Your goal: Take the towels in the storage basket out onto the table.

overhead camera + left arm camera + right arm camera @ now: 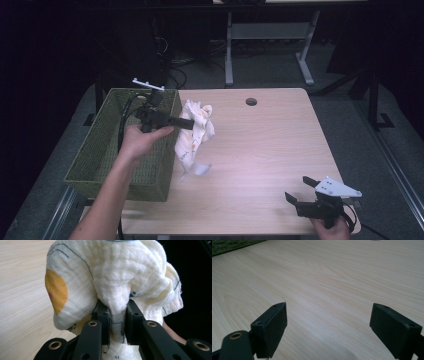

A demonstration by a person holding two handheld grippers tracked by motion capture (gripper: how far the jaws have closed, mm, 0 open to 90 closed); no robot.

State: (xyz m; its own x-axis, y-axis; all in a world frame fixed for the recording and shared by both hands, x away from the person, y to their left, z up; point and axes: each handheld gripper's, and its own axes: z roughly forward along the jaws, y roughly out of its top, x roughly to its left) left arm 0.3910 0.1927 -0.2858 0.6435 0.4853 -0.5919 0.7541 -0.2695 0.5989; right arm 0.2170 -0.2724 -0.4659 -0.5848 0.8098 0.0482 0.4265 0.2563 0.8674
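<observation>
Pale wooden desk (270,145) with a green woven basket (100,160) at its left edge. The left gripper (192,122) holds a white printed cloth (195,132) lifted beside the basket, its tail trailing to the desk. The cloth looks light, soft and limp; a bunched fold offers the surest hold. The left gripper view adds jaws clamped on a gathered fold and an orange patch. The right gripper (300,190) rests near the front edge, jaws apart.
</observation>
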